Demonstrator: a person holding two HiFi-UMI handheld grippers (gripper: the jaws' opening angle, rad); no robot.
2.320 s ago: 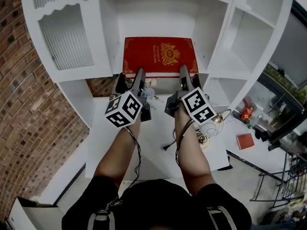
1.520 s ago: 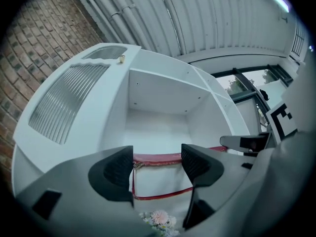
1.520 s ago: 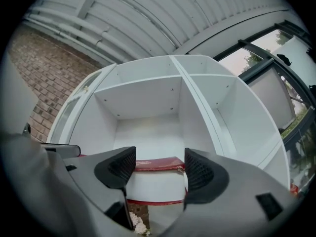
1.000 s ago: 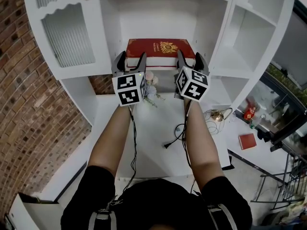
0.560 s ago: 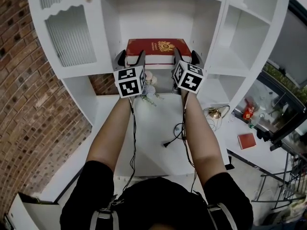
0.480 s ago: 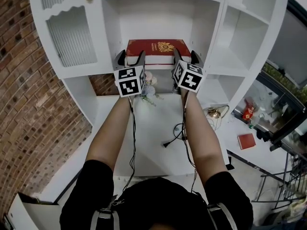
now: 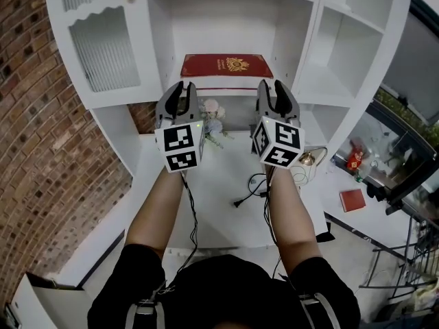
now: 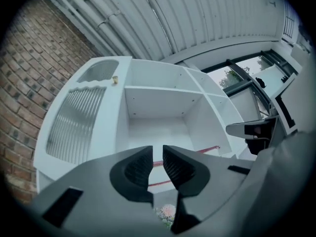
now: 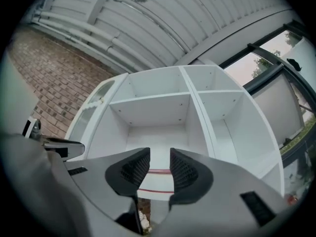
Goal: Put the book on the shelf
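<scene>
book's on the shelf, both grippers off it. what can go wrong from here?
1. The book lies flat near the front lip of the shelf; a bump from either gripper might shift it off.
2. The flowers stand just below, beside the left gripper; lowering it carelessly could knock them.
3. A loose cable lies on the table near the right gripper; it could snag.
Both grippers' jaws have just been closing, with nothing between them.

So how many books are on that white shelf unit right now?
1: the red book lies flat in the middle compartment of the shelf unit. The ribbed door at left may hide more.
</scene>
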